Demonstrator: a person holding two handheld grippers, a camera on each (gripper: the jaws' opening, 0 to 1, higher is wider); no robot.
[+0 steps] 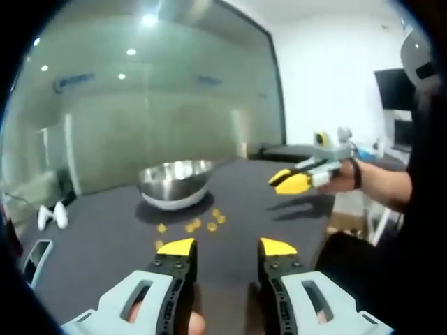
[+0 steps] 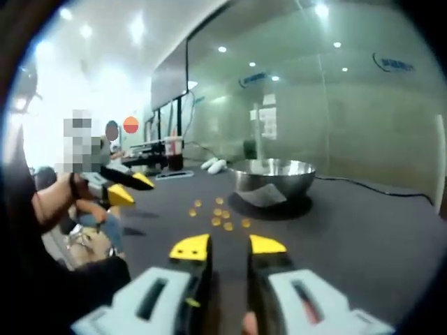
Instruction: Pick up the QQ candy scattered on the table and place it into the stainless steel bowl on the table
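A stainless steel bowl [image 1: 174, 181] [image 2: 272, 178] stands on the dark table [image 1: 105, 244] [image 2: 363, 230]. Several small yellow QQ candies [image 1: 192, 225] [image 2: 220, 213] lie scattered on the tabletop just in front of the bowl. My left gripper [image 1: 227, 246] is open and empty, hovering above the table short of the candies; it also appears at the left of the right gripper view [image 2: 129, 188]. My right gripper [image 2: 229, 246] is open with nothing between its yellow tips, and a hand holds it above the table's right side [image 1: 292, 180].
Two white handheld objects [image 1: 52, 216] [image 2: 215, 165] lie at the table's far corner. A flat dark device [image 1: 36, 258] rests near the left edge. A cable [image 2: 377, 185] runs behind the bowl. A glass wall [image 1: 174, 91] backs the table. A person [image 2: 98, 223] sits beyond the table edge.
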